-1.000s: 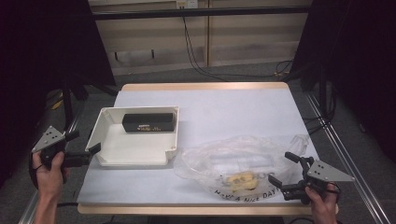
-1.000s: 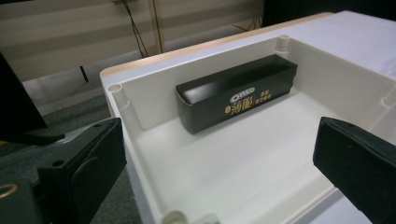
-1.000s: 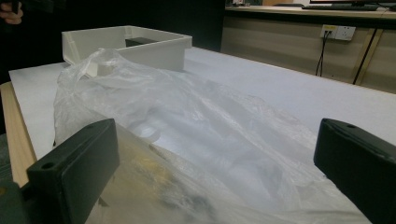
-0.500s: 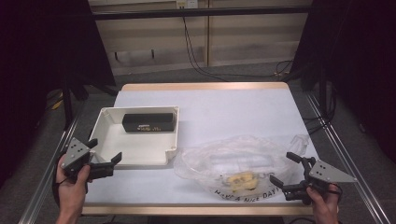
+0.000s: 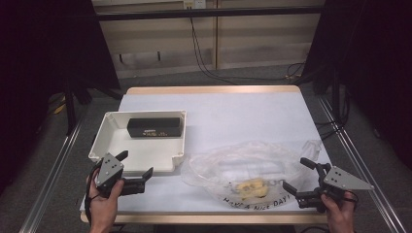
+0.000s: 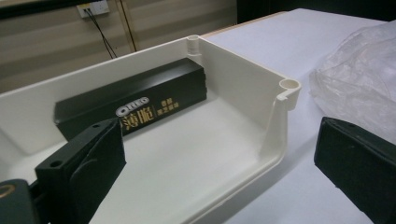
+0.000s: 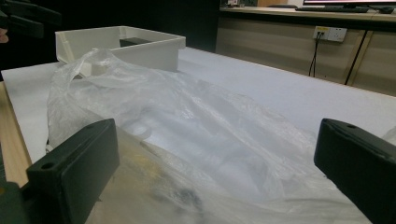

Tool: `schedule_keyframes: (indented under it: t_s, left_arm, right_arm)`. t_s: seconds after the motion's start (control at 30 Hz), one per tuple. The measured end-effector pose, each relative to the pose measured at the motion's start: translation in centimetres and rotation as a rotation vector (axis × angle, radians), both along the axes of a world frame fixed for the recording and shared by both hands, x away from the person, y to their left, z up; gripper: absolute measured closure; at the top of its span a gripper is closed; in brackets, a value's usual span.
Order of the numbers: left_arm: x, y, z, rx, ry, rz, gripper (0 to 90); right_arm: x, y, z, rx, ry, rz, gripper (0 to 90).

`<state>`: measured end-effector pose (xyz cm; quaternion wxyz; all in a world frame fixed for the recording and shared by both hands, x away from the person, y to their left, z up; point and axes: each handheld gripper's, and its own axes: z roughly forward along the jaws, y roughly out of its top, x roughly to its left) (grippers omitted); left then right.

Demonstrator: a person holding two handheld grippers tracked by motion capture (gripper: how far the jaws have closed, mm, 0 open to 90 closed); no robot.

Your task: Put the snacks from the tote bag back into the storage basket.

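Both spread: left claw [image 5: 137, 164] by smooth white tray [image 5: 112, 145], right claw [image 5: 299, 173] at crinkled clear bag [image 5: 233, 165].

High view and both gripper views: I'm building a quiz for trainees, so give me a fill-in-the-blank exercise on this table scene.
1. The black Oreo box lies inside the white ____.
2. The yellow items sit inside the clear plastic ____.
3. The jaws of the left hand-held gripper stand ____, near the tray.
4. The right hand-held gripper points at the bag with nothing ____ its jaws.

Missing words: tray; bag; open; between
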<state>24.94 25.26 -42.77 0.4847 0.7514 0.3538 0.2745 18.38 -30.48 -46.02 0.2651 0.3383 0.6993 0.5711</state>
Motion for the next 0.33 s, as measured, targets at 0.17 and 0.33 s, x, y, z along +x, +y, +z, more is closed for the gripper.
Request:
schedule_keyframes:
  t_s: [0.17, 0.33]
  left_arm:
    - [-0.6, -0.3, -1.9, -0.043, 0.012, 0.029, 1.8]
    - [-0.8, -0.3, -2.9, -0.015, 0.032, -0.002, 1.7]
  right_arm:
    - [0.0, 0.0, 0.0, -0.002, 0.004, -0.001, 0.0]
    - [-0.1, -0.2, 0.0, -0.009, 0.007, -0.003, 0.0]
